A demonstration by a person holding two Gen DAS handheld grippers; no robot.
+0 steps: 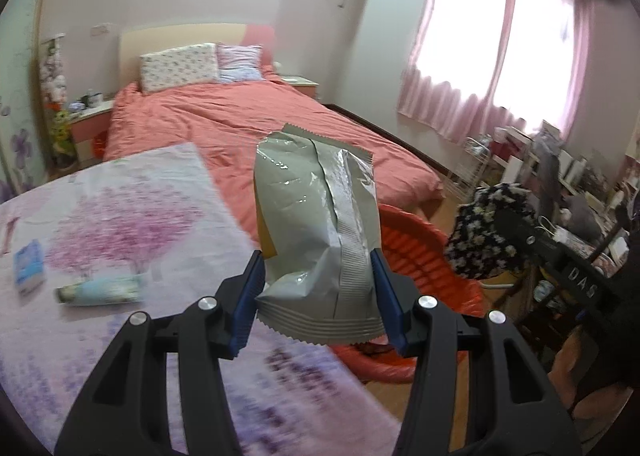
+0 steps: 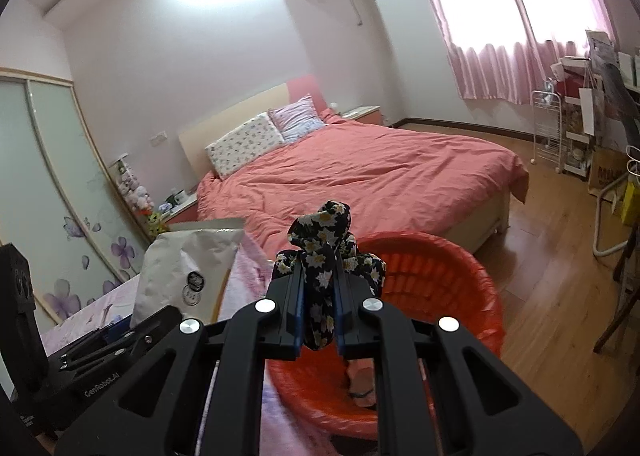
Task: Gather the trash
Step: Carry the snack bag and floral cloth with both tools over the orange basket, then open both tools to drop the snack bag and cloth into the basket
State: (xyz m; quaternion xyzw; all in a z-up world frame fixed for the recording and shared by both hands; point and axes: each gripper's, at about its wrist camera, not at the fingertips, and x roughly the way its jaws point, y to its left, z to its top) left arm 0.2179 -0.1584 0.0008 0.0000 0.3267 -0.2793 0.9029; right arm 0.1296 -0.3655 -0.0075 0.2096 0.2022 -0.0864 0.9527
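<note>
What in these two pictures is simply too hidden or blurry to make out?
- Left wrist view: print on the small blue box and the lying bottle, smeared by blur.
- Left wrist view: the front of the silver snack bag faces away.
- Right wrist view: the orange basket floor, mostly hidden by the right gripper and its floral cloth.

Left gripper (image 1: 318,290): matte black linkage arms with triangular cut-outs, round silver pivot screws, blue ribbed pads (image 1: 248,302) on both fingers. Right gripper (image 2: 318,306): same black frame, silver screws, blue pads. White lettering "DAS" on black body in left view; "GenRobot.AI" on black housing in right view.
</note>
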